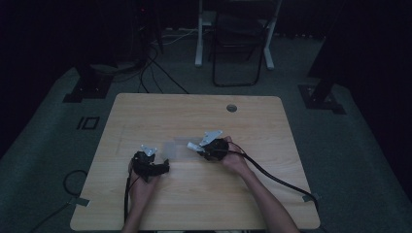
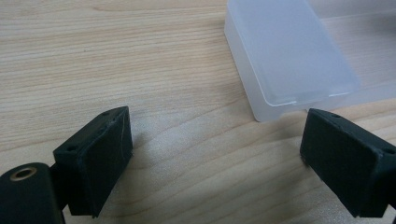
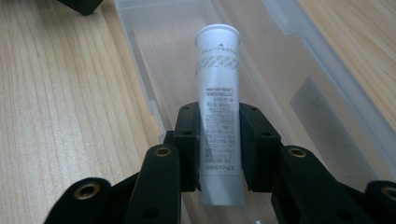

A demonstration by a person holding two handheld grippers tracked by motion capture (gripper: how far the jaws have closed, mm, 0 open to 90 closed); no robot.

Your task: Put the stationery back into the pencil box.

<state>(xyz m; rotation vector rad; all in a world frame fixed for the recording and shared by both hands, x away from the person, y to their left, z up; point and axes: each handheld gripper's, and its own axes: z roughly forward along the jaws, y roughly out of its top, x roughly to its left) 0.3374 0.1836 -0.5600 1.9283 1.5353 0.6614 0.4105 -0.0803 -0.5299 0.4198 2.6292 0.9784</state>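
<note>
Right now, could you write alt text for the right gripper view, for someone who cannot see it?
Two black jaws of the right gripper clamp a white printed tube, held over an open clear plastic box on a light wooden table.

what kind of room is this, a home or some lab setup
Probably a lab or recording room, not a home: a bare wooden table on grey carpet, black stand bases and loose cables beyond it, and a dark backdrop all round.
</note>
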